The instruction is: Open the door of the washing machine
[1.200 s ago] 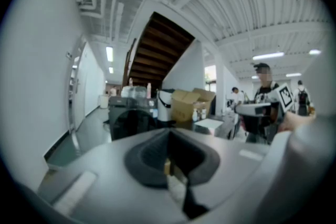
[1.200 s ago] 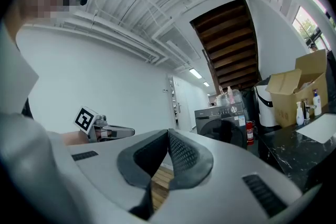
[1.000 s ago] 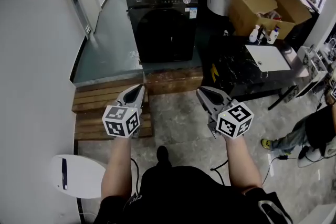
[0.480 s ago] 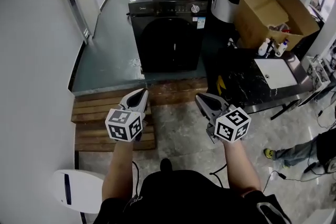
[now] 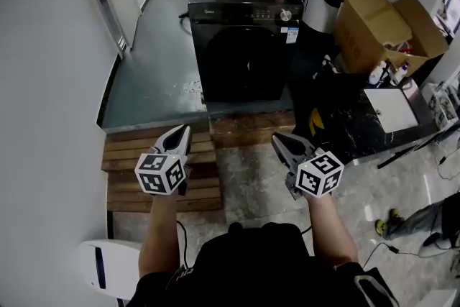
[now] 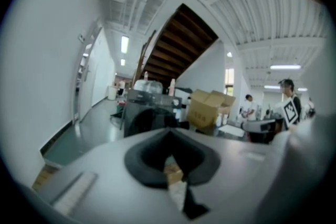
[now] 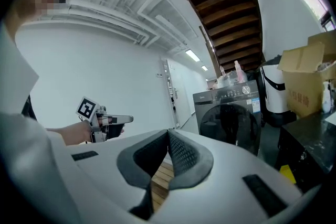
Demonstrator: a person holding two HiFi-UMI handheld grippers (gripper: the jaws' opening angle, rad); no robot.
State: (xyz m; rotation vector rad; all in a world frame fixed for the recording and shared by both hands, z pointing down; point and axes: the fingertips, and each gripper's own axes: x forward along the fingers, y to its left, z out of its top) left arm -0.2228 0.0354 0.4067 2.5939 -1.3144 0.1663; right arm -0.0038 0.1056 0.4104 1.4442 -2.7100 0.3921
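A black front-loading washing machine (image 5: 244, 39) stands on a raised grey floor at the top middle of the head view, its round dark door (image 5: 244, 62) closed. It shows again in the left gripper view (image 6: 144, 113) and the right gripper view (image 7: 231, 113). My left gripper (image 5: 181, 131) hangs above the wooden step, well short of the machine, shut and empty. My right gripper (image 5: 279, 141) is level with it on the right, also shut with nothing held. Both point toward the machine. In the right gripper view the left gripper (image 7: 128, 119) shows at the left.
A wooden pallet step (image 5: 162, 172) lies before the raised floor. A dark counter (image 5: 359, 118) with a white sink (image 5: 392, 109) and open cardboard boxes (image 5: 388, 18) stand to the right. A white wall (image 5: 50, 83) runs along the left. A person's leg (image 5: 417, 219) is at lower right.
Both grippers and the view have moved forward toward the washing machine, which now sits lower and larger in the head view. Both grippers stayed shut.
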